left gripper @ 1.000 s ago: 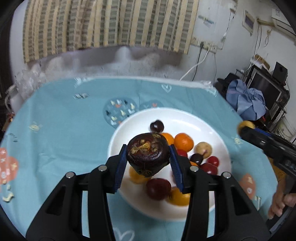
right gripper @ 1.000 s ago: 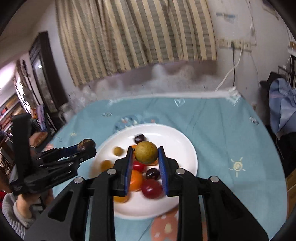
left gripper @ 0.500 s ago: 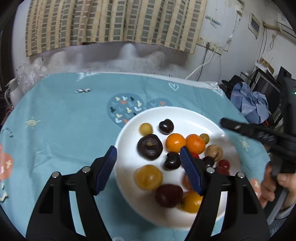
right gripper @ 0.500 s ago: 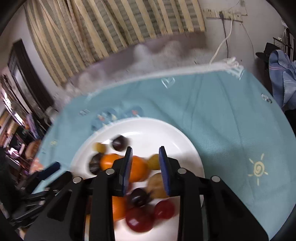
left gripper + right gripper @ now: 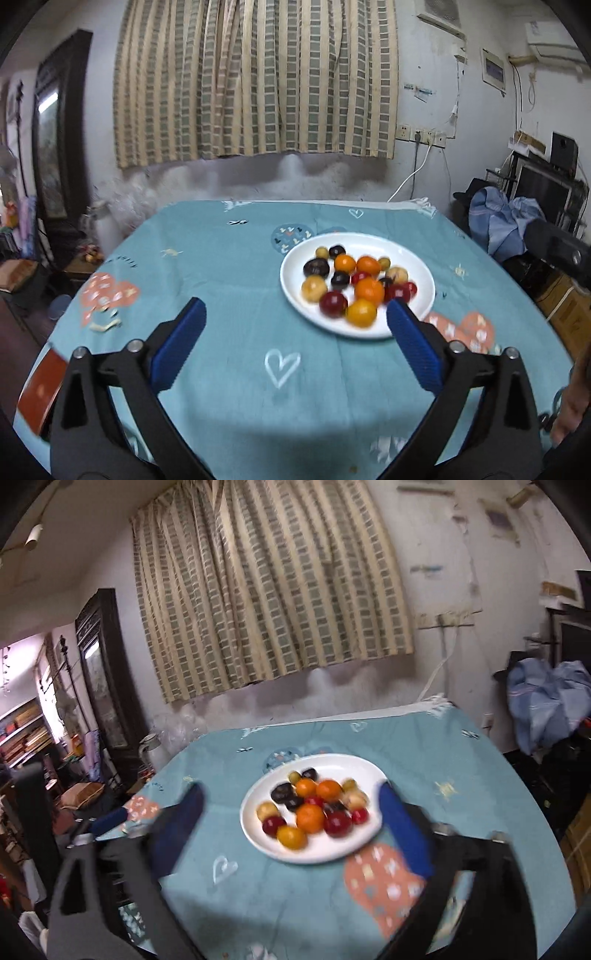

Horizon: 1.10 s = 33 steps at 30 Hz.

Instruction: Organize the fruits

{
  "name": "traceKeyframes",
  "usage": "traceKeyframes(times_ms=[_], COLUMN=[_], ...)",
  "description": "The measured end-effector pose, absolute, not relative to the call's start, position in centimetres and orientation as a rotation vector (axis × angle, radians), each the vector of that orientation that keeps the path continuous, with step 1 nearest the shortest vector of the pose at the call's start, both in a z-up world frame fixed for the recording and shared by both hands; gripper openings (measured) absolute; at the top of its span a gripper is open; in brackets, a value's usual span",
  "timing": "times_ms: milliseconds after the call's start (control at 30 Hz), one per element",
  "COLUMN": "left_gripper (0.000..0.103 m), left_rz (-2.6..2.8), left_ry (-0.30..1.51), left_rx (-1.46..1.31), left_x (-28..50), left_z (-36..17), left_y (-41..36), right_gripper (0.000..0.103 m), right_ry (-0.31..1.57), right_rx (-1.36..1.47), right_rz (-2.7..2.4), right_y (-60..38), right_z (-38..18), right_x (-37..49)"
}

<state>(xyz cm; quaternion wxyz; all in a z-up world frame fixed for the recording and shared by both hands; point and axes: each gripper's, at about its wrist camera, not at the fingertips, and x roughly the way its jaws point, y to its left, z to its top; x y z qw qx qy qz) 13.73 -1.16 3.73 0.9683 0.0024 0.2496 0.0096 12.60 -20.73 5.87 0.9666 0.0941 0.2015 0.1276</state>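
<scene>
A white plate sits on the teal tablecloth and holds several small fruits: orange, red, dark purple and yellow ones. The dark purple fruit lies at the plate's left side. My left gripper is wide open and empty, pulled back above the cloth in front of the plate. In the right wrist view the same plate shows in the middle, and my right gripper is wide open and empty, also drawn back from it.
The teal tablecloth covers a round table with its edge close on all sides. A striped curtain hangs behind. A blue cloth heap and shelves stand at the right. The left gripper's blue pad shows at the right wrist view's left.
The left gripper let go of the dark purple fruit onto the plate, the right let go of its greenish fruit. Both opened wide and pulled back and up from the plate.
</scene>
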Motion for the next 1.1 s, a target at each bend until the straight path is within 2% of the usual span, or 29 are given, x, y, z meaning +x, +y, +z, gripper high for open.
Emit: traceKeyframes(times_ms=[233,467,1100], left_gripper=[0.101,0.101,0.101], left_rz=[0.124,0.193,0.099], left_ry=[0.564,0.621,0.578], left_rx=[-0.005,0.039,-0.017], left_x=[13.6,16.4,13.5], left_z=[-1.0,-3.2,-1.3], left_y=[-1.9,-1.7,-1.4], right_gripper=[0.102,0.102,0.102], right_ry=[0.451,0.568,0.605], right_rx=[0.021,0.103,0.066], right_rz=[0.085,0.101,0.104], right_y=[-20.2,-21.0,-19.8], right_z=[-0.3,-2.6,-3.4], right_x=[13.0,14.7,14.4])
